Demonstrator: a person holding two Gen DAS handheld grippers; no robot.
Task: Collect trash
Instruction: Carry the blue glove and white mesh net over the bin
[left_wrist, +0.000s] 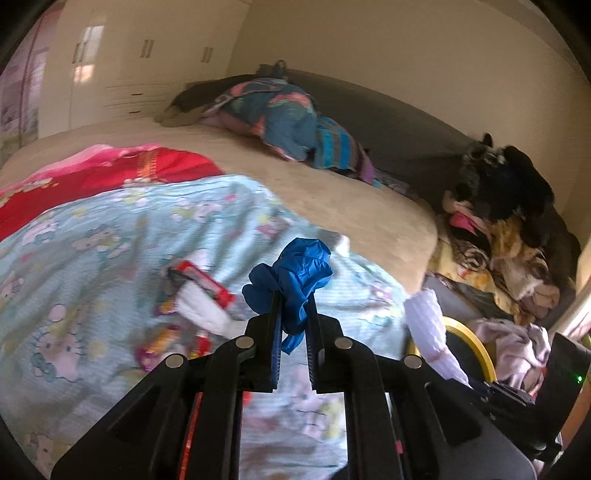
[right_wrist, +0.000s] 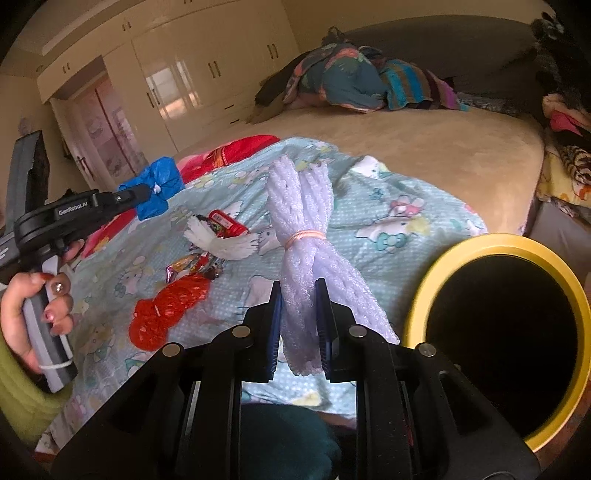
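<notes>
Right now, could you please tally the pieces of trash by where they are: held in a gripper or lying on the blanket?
Held in grippers: 2, blue glove in the left gripper, white foam net bundle in the right gripper.
Lying on the blanket: at least 4, red mesh net, red packet, white foam net, candy wrappers.
Total: at least 6.

Cream wardrobe (right_wrist: 192, 74), beige bed (right_wrist: 424, 155), grey headboard (right_wrist: 443, 33), plain walls (left_wrist: 406, 44)

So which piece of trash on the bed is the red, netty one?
The red mesh net, crumpled on the cartoon sheet nearest the camera. The wrappers beyond it are shiny printed packets, not netting.
</notes>
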